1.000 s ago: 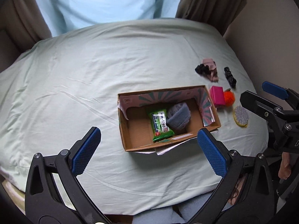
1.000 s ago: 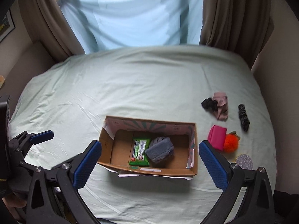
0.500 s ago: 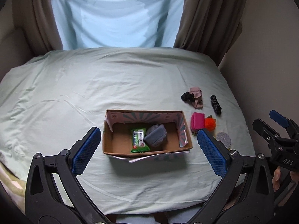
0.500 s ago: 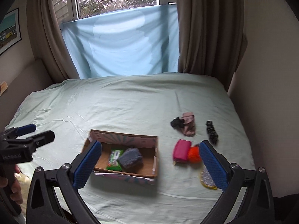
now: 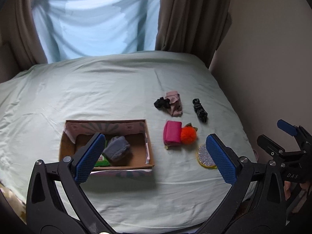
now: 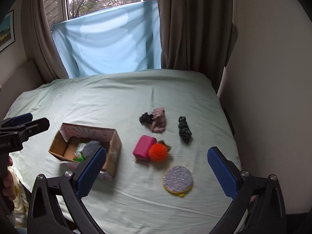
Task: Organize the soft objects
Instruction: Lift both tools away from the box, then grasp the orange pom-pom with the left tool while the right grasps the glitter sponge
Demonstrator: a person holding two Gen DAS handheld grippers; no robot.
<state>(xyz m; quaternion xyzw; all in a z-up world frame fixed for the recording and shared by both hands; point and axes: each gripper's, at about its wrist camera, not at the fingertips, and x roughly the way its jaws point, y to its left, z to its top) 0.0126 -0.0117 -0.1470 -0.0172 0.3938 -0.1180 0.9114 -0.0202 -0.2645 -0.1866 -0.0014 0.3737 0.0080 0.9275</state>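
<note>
Left wrist view: left gripper (image 5: pixel 155 156) spread wide, holding nothing, hovering over near edge of bed (image 5: pixel 109 89). Cardboard box (image 5: pixel 149 146) toward near-left with grey cloth (image 5: pixel 117 150) inside.

Right wrist view: right gripper (image 6: pixel 156 170) released too, empty. Pink pouch (image 6: pixel 143 148) touching orange pompom (image 6: pixel 158 152), sparkly round pad (image 6: pixel 177 179) near front edge, black scrunchie (image 6: pixel 184 129) toward right edge.

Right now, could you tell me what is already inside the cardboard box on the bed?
Inside the cardboard box lie a grey folded cloth and a green packet beside it. The gripper fingers cover part of the floor in both views, so anything there is hidden.
</note>
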